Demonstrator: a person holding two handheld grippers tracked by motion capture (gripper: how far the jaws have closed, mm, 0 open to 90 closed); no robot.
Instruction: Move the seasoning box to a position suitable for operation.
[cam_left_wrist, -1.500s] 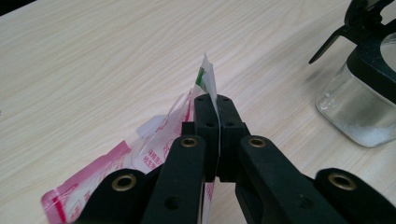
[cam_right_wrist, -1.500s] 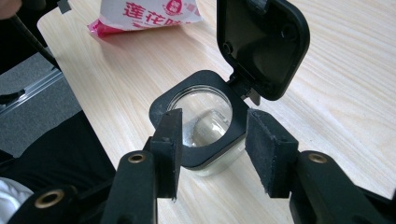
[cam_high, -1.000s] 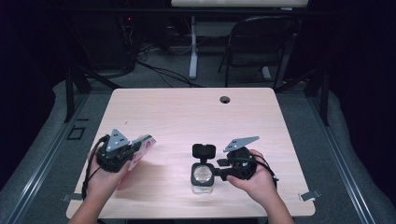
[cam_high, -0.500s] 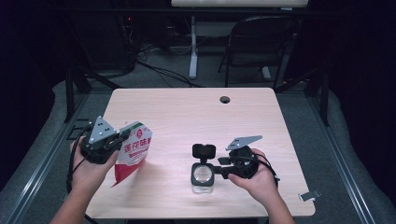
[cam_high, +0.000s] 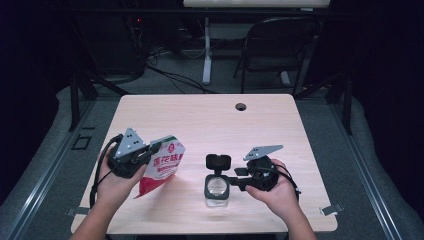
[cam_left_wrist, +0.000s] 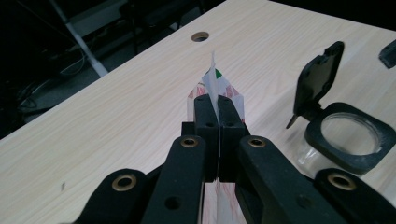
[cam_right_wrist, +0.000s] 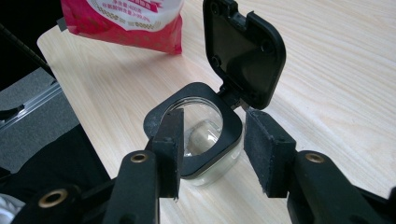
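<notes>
Here the left gripper (cam_high: 148, 150), at the left of the high view, is clenched flat on the top edge of a red-and-white pouch (cam_high: 162, 167); in the left gripper view the pads (cam_left_wrist: 206, 122) pinch the pouch (cam_left_wrist: 215, 88) seam squarely, and the bag hangs tilted with its lower corner just off or barely on the table (cam_high: 210, 115), I cannot tell which. The right gripper (cam_high: 235, 180), right of centre in the high view, brackets a clear jar (cam_high: 217, 189) whose black lid (cam_high: 218, 161) is flipped up; in the right gripper view the jaws flank the jar (cam_right_wrist: 201, 135) collar, and I cannot tell whether the pads (cam_right_wrist: 172, 144) press on it or merely stand beside it. The step looks like bringing the pouch across to pour into the jar. To do it well, I would hold the jar firm, carry the pouch high enough to pass the upright lid (cam_right_wrist: 243, 51), and bring its mouth over the opening from the left, away from the hinge. There is open table between pouch and jar and plenty toward the top of the frame; the jar stands near the bottom edge of the table, so any shove toward the person is the risk.
</notes>
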